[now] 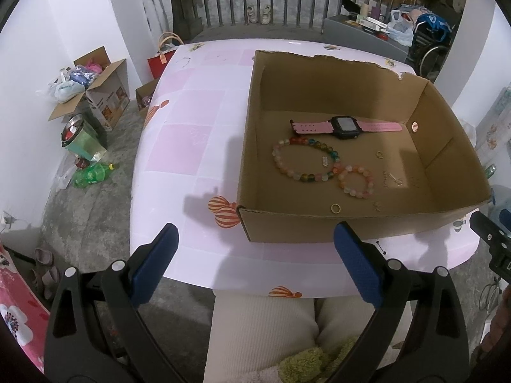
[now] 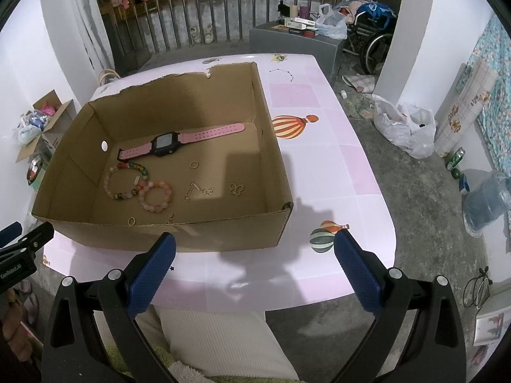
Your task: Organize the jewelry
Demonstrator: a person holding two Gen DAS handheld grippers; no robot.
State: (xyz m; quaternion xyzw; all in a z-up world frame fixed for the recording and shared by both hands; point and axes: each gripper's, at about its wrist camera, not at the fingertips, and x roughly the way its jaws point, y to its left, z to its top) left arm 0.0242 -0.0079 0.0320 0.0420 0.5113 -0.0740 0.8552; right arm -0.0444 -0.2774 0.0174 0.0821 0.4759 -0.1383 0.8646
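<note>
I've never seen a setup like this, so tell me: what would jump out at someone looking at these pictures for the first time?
Most striking is the open brown cardboard box on the pink checked table. A pink-strapped watch with a black face lies toward the box's far wall, with two multicoloured bead bracelets nearer. In the foreground, the open left gripper and open right gripper show blue pads, both empty.

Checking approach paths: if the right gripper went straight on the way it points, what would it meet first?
Probably the near wall of the cardboard box, towards its right corner. The right gripper is open and empty, above the table edge; height is unclear, so it might clear the wall.
</note>
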